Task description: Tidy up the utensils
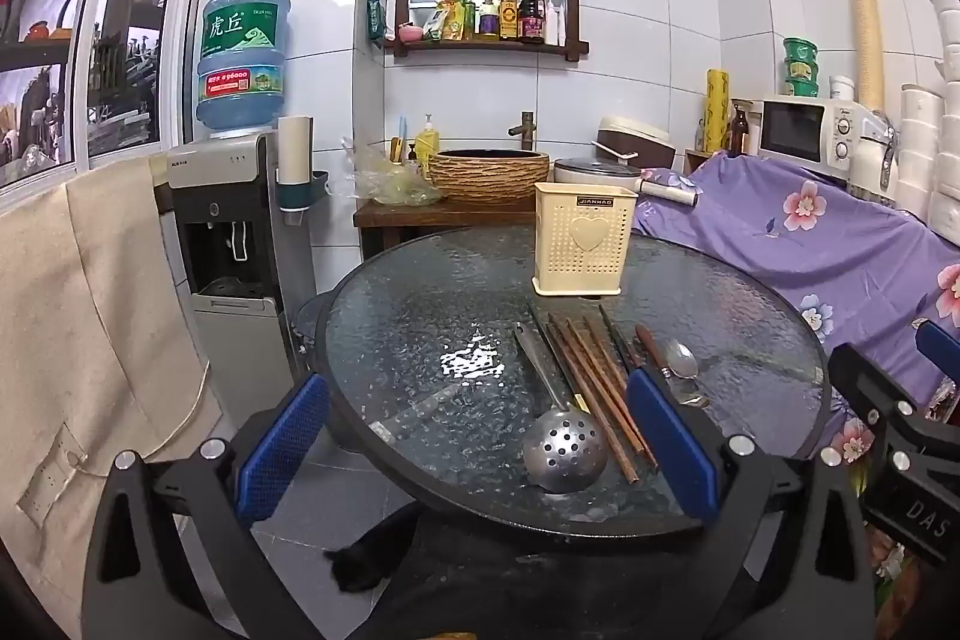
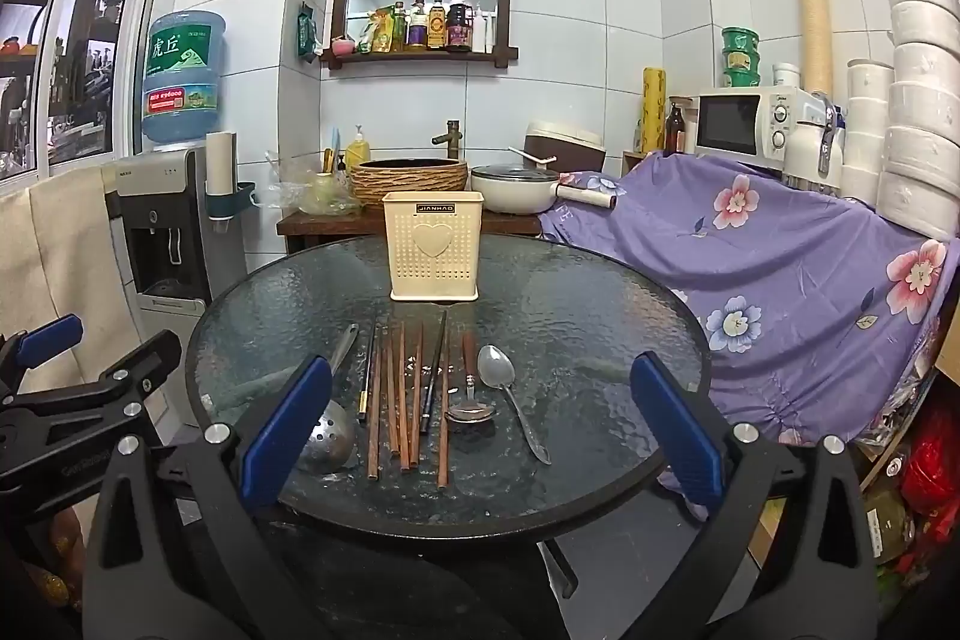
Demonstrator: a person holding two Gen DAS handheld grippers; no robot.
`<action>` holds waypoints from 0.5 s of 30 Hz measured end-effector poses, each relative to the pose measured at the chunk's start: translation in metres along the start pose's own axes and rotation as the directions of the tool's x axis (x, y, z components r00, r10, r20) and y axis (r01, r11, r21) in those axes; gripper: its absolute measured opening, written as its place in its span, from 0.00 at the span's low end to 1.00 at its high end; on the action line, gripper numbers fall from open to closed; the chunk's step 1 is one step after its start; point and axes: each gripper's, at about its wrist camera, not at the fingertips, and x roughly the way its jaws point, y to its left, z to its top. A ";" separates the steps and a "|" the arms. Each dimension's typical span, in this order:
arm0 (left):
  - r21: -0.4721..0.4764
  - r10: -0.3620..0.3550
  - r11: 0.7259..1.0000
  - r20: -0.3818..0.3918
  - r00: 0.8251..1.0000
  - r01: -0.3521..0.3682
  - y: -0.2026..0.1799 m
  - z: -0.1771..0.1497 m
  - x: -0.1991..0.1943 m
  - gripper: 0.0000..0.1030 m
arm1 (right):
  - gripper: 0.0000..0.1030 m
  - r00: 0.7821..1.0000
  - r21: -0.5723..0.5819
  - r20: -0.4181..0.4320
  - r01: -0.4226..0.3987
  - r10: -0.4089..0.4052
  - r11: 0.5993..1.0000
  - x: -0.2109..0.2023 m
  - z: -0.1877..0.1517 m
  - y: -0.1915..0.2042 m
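A cream perforated utensil holder (image 2: 433, 247) (image 1: 583, 239) stands upright at the far side of a round glass table (image 2: 600, 316) (image 1: 390, 316). In front of it lie a slotted metal ladle (image 2: 327, 436) (image 1: 561, 451), several wooden chopsticks (image 2: 408, 394) (image 1: 600, 382), a wood-handled spoon (image 2: 471, 388) and a steel spoon (image 2: 510, 388) (image 1: 681, 359). My left gripper (image 1: 480, 436) is open and empty at the table's near edge. My right gripper (image 2: 480, 430) is open and empty, above the near edge in front of the utensils.
A water dispenser (image 2: 162, 220) stands left of the table. A purple flowered cloth (image 2: 780, 244) covers furniture on the right, with a microwave (image 2: 750, 124) behind. A wooden stand with a woven basin (image 2: 408, 181) and a pot (image 2: 516, 196) is behind the table.
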 end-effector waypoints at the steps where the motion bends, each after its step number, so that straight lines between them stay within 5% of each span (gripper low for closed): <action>1: 0.002 0.000 1.000 -0.001 1.000 0.000 0.000 0.000 0.000 0.95 | 0.95 1.000 0.001 -0.002 0.000 0.000 1.000 0.000 0.000 0.000; 15: 0.005 -0.004 1.000 0.009 1.000 0.004 0.002 0.004 -0.004 0.95 | 0.95 1.000 0.001 -0.002 -0.002 0.002 1.000 0.001 -0.002 -0.002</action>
